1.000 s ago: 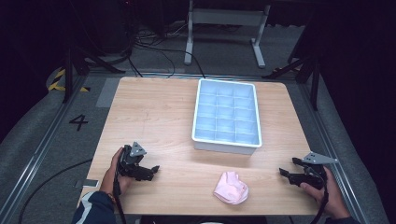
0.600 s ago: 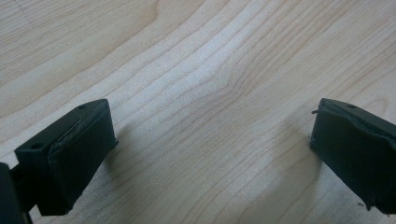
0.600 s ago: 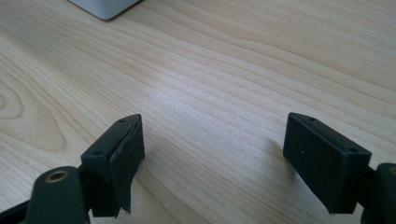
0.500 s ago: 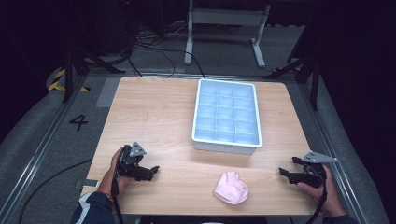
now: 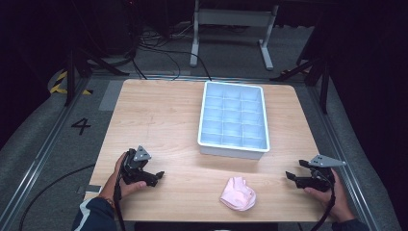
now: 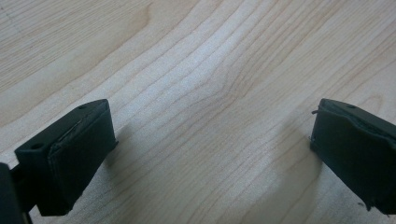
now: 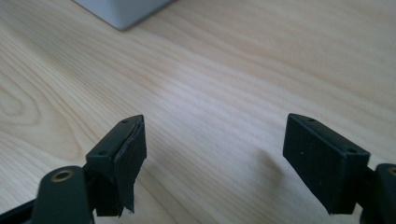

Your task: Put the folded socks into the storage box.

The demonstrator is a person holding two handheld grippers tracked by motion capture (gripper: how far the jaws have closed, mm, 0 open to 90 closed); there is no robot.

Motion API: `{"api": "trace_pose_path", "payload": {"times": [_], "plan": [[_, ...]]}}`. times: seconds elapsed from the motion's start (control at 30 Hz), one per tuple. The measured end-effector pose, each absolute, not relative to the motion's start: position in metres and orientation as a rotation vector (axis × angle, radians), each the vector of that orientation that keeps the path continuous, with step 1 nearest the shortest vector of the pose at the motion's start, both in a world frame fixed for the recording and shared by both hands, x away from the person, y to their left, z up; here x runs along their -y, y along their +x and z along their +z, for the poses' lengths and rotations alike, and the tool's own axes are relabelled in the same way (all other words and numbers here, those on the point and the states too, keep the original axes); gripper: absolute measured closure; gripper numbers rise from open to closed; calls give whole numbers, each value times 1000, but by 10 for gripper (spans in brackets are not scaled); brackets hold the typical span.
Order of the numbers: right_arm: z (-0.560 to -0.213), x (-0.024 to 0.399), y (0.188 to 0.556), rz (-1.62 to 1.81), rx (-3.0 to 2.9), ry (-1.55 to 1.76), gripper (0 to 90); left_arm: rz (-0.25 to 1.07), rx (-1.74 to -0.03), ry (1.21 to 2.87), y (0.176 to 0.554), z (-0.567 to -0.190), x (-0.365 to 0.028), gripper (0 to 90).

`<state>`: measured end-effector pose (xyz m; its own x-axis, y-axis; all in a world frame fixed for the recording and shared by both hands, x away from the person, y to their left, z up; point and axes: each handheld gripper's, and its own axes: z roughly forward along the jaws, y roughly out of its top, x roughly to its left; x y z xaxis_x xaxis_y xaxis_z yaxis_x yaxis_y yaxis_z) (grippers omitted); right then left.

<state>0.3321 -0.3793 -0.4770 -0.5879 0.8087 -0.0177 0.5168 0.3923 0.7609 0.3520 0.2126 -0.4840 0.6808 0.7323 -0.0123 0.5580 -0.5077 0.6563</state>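
A pale blue tray (image 5: pixel 232 149) divided into several compartments stands at the far middle of the wooden table (image 5: pixel 159 120). In front of it, near the table's front edge, lies a crumpled pink cloth (image 5: pixel 237 193). My left gripper (image 5: pixel 157 177) rests at the front left, held by a hand, pointing right toward the cloth. Its jaws stand open over bare wood (image 6: pixel 210 154). My right gripper (image 5: pixel 290 177) sits at the front right, pointing left. It is open with nothing between its fingers (image 7: pixel 215 158), and its jaws have just been closing a little.
A corner of the tray (image 7: pixel 123 11) shows at the top left of the right gripper view. Beyond the table are grey floor, cables and a metal stand (image 5: pixel 231 19). A floor mark "4" (image 5: pixel 81 126) lies to the left.
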Motion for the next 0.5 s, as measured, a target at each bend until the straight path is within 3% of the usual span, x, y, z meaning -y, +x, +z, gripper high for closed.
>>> {"api": "trace_pose_path", "payload": {"times": [0.33,0.5], "plan": [[-443,352,325,1139,-2316,1017,245,355,-985,2253,352,-484,-213,0],[-430,312,328,1168,-2403,917,252,356,-986,2253,352,-484,-213,1]]}}
